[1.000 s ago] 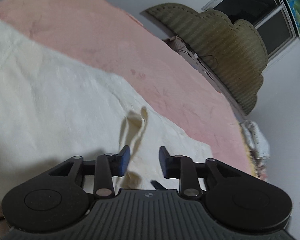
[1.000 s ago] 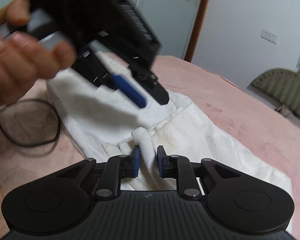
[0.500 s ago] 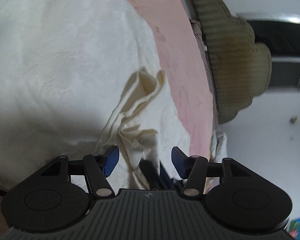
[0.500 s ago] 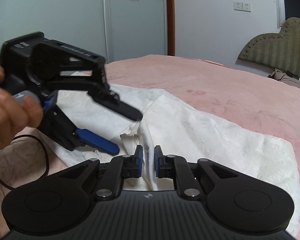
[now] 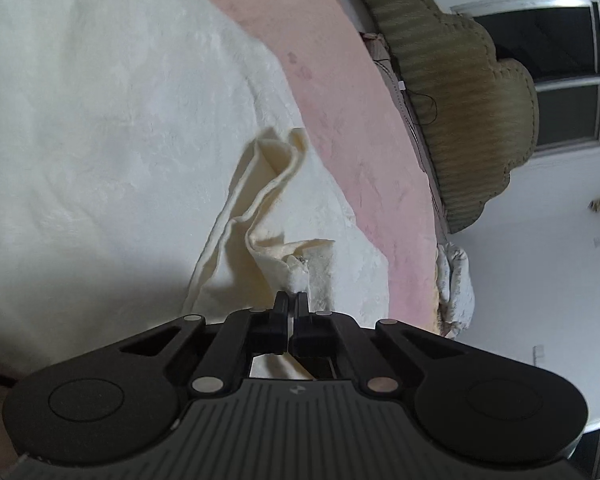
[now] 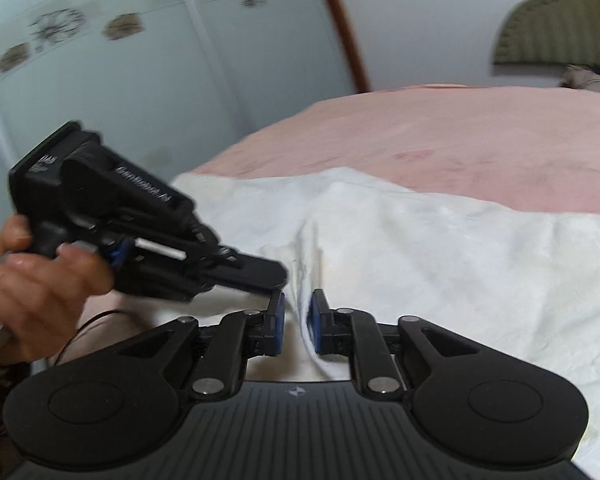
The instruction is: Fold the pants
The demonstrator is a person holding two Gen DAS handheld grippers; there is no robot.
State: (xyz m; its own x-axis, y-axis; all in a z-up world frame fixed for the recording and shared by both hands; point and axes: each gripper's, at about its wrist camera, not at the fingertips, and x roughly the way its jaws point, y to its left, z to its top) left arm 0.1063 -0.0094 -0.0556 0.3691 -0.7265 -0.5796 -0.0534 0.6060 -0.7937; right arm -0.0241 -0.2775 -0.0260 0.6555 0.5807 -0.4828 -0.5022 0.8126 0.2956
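Cream-white pants (image 5: 100, 128) lie spread on a pink bed (image 5: 340, 112); they also show in the right wrist view (image 6: 440, 248). My left gripper (image 5: 293, 300) is shut on a raised fold of the pants' edge. My right gripper (image 6: 297, 312) has its blue pads slightly apart, pinching a ridge of the pants fabric between them. The left gripper also shows in the right wrist view (image 6: 274, 280), held by a hand, its tip just left of my right fingers.
A padded olive headboard (image 5: 460, 92) stands behind the bed (image 6: 440, 136). A dark window (image 5: 552, 80) is beyond it. Wardrobe doors (image 6: 140, 60) with flower patterns stand across the room. A black cable (image 6: 84, 328) lies by the hand.
My left gripper closed from wide open onto the pants fold. It came down beside my right gripper. My right gripper's pads parted a little around the fabric.
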